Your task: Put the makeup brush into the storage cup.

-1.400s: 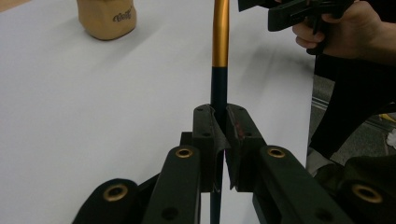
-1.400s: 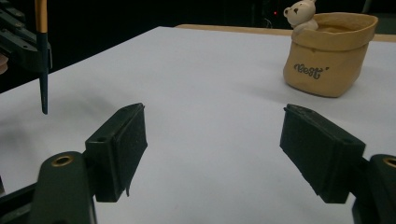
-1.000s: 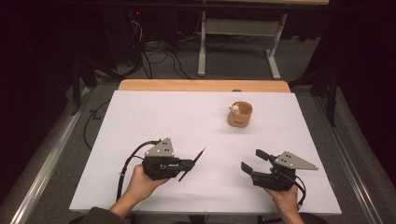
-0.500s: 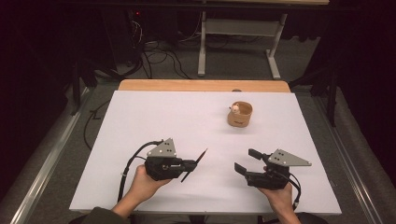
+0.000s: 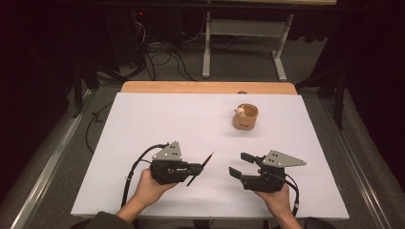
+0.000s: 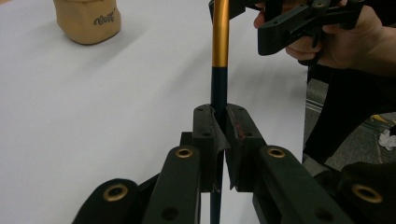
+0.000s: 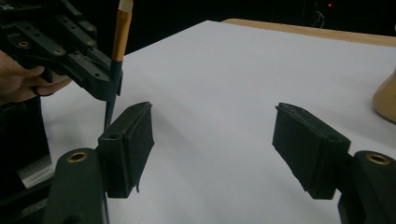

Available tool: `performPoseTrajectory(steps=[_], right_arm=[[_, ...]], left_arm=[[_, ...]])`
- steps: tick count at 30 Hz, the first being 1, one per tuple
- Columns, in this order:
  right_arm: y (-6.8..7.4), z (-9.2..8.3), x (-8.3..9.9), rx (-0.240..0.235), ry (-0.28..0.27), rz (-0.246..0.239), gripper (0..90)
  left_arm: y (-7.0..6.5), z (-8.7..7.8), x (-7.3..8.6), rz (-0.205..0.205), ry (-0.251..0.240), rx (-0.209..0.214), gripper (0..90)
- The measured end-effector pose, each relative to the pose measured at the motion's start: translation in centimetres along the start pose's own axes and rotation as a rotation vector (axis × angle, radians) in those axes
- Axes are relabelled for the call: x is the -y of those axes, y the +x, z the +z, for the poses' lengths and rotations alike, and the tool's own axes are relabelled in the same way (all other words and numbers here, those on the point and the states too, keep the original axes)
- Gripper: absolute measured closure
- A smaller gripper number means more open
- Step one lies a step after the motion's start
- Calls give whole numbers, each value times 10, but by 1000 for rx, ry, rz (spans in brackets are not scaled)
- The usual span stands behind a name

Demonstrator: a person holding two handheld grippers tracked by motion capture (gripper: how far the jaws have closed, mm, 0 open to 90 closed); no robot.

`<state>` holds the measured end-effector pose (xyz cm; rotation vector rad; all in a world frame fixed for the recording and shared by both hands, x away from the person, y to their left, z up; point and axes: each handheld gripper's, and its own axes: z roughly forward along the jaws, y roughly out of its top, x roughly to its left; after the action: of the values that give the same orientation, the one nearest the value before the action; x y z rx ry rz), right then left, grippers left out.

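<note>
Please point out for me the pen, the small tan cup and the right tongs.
pen (image 6: 220, 37): left gripper view, on its gold barrel.
small tan cup (image 5: 245, 123): high view, on its side wall.
right tongs (image 7: 212, 140): right gripper view, midway between the open pads.

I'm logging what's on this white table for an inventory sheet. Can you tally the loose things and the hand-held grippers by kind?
Slim pens with dark blue barrel and gold upper part: 1, clamped in the left gripper
Small tan holder cups: 1
Black two-jaw grippers: 2, the left one and the right gripper, whose jaws stand open with nothing between them
Total: 4
</note>
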<state>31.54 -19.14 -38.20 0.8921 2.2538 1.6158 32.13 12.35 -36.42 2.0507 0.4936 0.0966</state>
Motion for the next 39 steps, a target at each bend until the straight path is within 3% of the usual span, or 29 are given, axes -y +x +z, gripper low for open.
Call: performPoseTrajectory(steps=[3, 6, 11, 39], right_arm=[[3, -1, -2, 27, -25, 3, 327], [5, 0, -5, -8, -28, 4, 337], [8, 4, -7, -22, -18, 8, 346], [21, 24, -19, -191, -16, 13, 595]], left_arm=[[-2, 3, -1, 8, 9, 2, 833], [-3, 5, -2, 8, 5, 4, 833], [-4, 6, -2, 12, 5, 7, 833], [-11, 16, -7, 35, 6, 11, 833]])
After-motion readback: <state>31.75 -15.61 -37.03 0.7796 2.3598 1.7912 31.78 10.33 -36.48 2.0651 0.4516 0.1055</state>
